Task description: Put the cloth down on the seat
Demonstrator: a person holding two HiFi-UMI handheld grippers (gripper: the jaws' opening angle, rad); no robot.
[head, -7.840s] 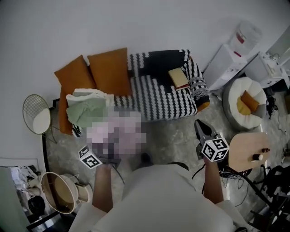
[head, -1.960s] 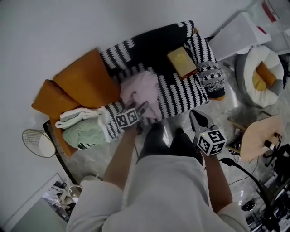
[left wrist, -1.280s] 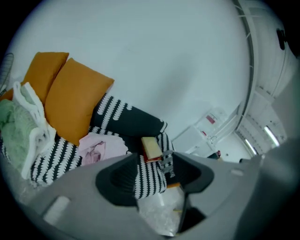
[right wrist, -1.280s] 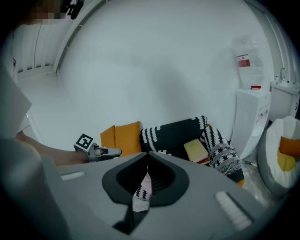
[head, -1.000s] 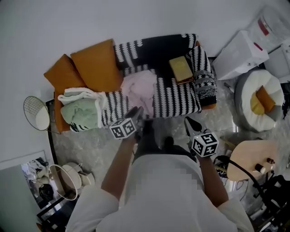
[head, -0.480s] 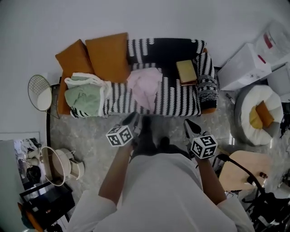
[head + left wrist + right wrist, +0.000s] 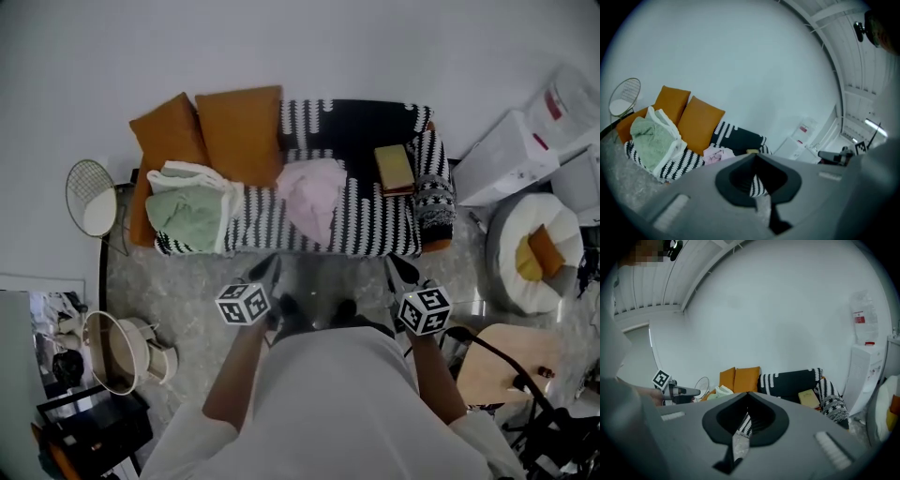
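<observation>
Cloth [image 7: 314, 192] on the seat [image 7: 375, 220], left claw [image 7: 273, 266] and right claw [image 7: 401, 270] clear of it.
Head view: both forearms reach toward 12, claws pinched shut and empty. The left's jaws have just been closing. The crumpled pink cloth lies mid-seat on striped knit, with orange cushions [image 7: 234, 131] and a green blanket [image 7: 192, 211] at 10 and a book [image 7: 395, 169] at 1. Left gripper view: tips meet, cloth at 9. Right gripper view: tips meet, sofa [image 7: 792, 380] beyond at 1.
</observation>
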